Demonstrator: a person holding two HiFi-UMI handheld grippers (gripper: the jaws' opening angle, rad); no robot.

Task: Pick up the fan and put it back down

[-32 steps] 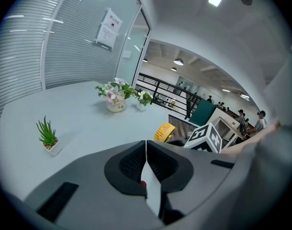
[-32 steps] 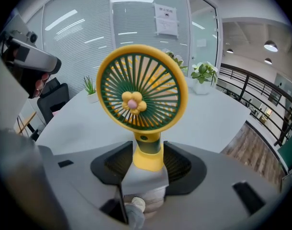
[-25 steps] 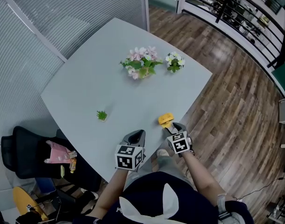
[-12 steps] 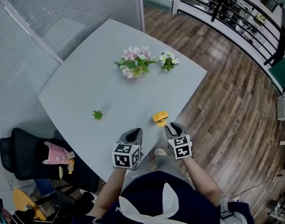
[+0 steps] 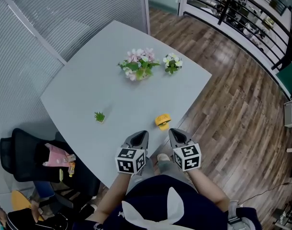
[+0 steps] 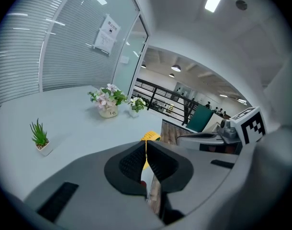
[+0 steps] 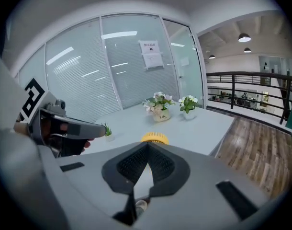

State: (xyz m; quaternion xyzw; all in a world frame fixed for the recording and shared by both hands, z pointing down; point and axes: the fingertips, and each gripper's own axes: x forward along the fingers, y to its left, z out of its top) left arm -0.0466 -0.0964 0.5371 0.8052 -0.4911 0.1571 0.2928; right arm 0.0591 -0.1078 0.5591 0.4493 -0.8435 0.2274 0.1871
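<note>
**A:** What stands furthest left on the desk [image 5: 84, 85]?
**B:** A small green plant [image 5: 99, 117], toward the left edge.
**A:** And the left gripper [image 5: 140, 136]?
**B:** It hovers over the near edge, jaws pressed together with nothing between them.
**A:** Where is the fan [image 5: 162, 121]?
**B:** The yellow one sits on the desk close to that same edge, and neither claw touches it.
**A:** The right gripper [image 5: 177, 133]?
**B:** Just short of the fan, its jaws have just closed tight and hold nothing
</note>
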